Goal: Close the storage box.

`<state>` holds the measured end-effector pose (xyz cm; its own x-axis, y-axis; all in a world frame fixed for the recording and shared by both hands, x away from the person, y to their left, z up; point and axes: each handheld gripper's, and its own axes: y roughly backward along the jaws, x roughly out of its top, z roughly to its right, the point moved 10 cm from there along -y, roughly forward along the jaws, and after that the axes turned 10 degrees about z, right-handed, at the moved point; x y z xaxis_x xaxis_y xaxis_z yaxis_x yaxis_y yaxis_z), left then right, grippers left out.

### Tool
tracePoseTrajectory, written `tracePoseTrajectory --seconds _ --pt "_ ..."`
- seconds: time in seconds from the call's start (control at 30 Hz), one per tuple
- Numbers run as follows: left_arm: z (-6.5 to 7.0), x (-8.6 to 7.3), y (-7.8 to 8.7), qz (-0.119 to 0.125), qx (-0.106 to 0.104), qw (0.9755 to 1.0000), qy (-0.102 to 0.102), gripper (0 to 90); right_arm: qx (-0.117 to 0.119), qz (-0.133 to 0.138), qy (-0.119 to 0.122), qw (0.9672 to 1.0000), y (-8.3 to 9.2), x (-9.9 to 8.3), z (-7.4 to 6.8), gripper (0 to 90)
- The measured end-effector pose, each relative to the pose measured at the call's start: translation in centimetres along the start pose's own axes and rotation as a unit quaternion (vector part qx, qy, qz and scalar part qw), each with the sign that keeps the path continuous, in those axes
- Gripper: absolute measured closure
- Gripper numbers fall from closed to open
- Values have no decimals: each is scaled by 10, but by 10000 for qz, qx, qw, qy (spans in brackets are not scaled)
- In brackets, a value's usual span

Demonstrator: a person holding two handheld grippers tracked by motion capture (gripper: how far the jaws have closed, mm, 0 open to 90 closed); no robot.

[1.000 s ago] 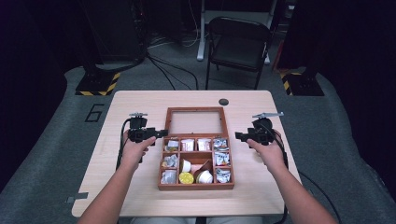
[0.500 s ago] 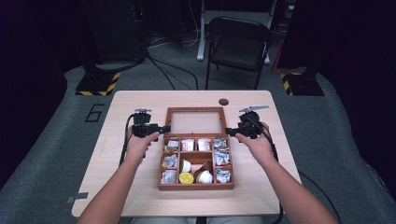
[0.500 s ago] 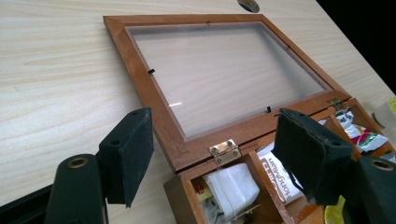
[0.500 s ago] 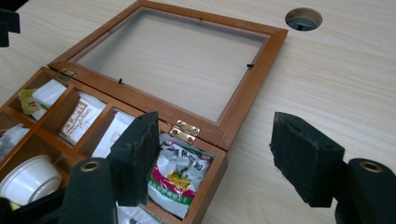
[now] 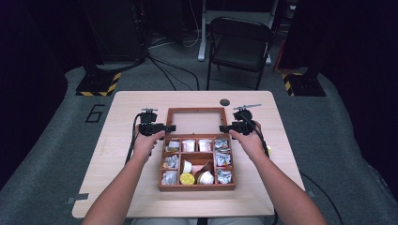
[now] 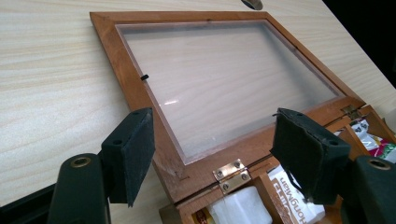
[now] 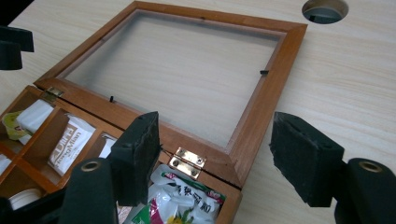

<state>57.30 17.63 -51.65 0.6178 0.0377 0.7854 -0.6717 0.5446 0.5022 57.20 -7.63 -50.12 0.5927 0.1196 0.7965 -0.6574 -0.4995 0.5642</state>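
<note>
Box: wooden, in compartments, at the near middle of the table; sachets and small cups fill the cells.
Hinges: two brass ones along the box's far edge, one seen close in the left gripper view, the other in the right gripper view.
Lid: a wooden frame with a clear pane, folded fully back and lying flat on the table beyond the box.
Left gripper: at the lid's left rail near the hinge corner; jaws apart and just now closing, one pad outside the rail, the other over the box's far cells, neither pressing on wood.
Right gripper: mirrors it at the right rail; jaws apart, one pad over the sachets, the other outside the frame above bare table; nothing held.
Step in hand (judged): both grippers are settling onto the lid's side rails, probably to swing it shut.
How to do it well: take each rail on the wood, not the pane; grip at matching points on both sides so the frame does not twist on its hinges; a hold farther from the hinge line would likely give a steadier lift.
Risk: a pad snagging a sachet near the hinge, or one side rising ahead of the other.
Beyond: a round hole in the table near its far edge; a folding chair stands on the floor behind.
</note>
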Motion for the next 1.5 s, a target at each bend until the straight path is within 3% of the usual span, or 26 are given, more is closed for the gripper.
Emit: tracePoseTrajectory --seconds 0.13,0.3,0.5,0.83,1.27,1.5 --pt "-1 1 -4 62 -25 10000 8 319 35 -137 27 9999 -11 -3 2 341" --pt "-6 -2 -10 10 -25 10000 89 333 84 -303 -147 9994 -23 -5 3 347" --pt "-9 -4 -13 -57 -17 9999 87 344 210 -492 -23 9986 -33 -10 3 354" --pt "-10 -9 -20 -127 4 9997 230 340 192 -540 -247 9981 -37 -11 8 354" --pt "-12 -10 -21 -133 -50 9990 415 338 162 -587 -306 9977 -38 -16 11 347" --pt "-18 -12 -19 -229 34 9992 335 335 141 -600 -360 9974 -38 -17 14 347"
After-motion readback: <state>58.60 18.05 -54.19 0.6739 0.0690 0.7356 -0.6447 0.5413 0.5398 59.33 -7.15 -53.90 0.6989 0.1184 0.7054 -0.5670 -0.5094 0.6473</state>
